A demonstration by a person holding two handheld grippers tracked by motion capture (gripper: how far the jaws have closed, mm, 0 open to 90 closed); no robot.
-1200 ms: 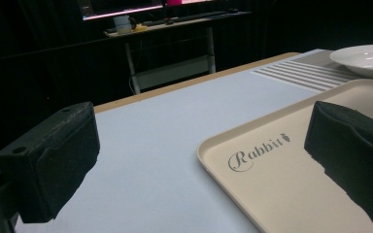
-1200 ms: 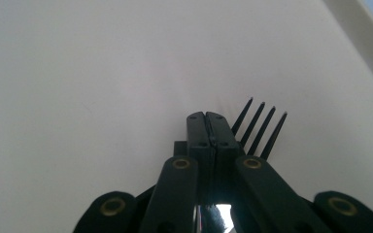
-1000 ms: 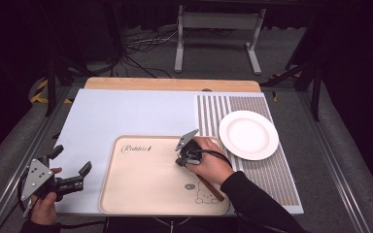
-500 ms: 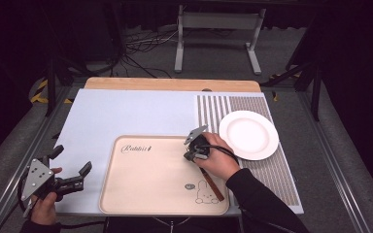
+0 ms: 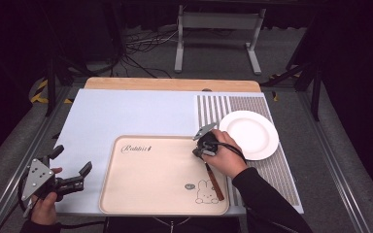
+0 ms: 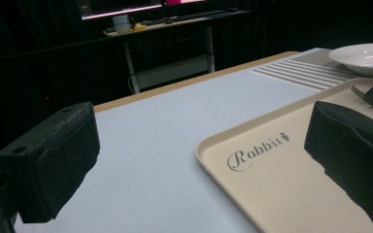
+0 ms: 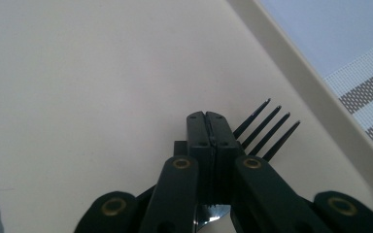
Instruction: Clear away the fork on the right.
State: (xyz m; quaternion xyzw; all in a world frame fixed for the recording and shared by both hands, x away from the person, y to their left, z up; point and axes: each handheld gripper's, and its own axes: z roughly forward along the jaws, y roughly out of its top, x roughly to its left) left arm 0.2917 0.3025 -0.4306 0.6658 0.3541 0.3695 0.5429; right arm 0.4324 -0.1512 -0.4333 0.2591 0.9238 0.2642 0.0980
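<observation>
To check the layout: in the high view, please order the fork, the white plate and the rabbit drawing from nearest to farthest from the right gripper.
From the right gripper:
1. Fork, clamped in its jaws.
2. White plate, just right.
3. Rabbit drawing, toward the tray's near edge.

The left gripper (image 5: pixel 70 175) sits low at the near left, held in the person's left hand (image 5: pixel 43 209), jaws spread wide with nothing between them. The right gripper (image 5: pixel 201 145) is out front in the right hand (image 5: pixel 226 158), forearm angled in from the bottom right, jaws pinched tight together.
</observation>
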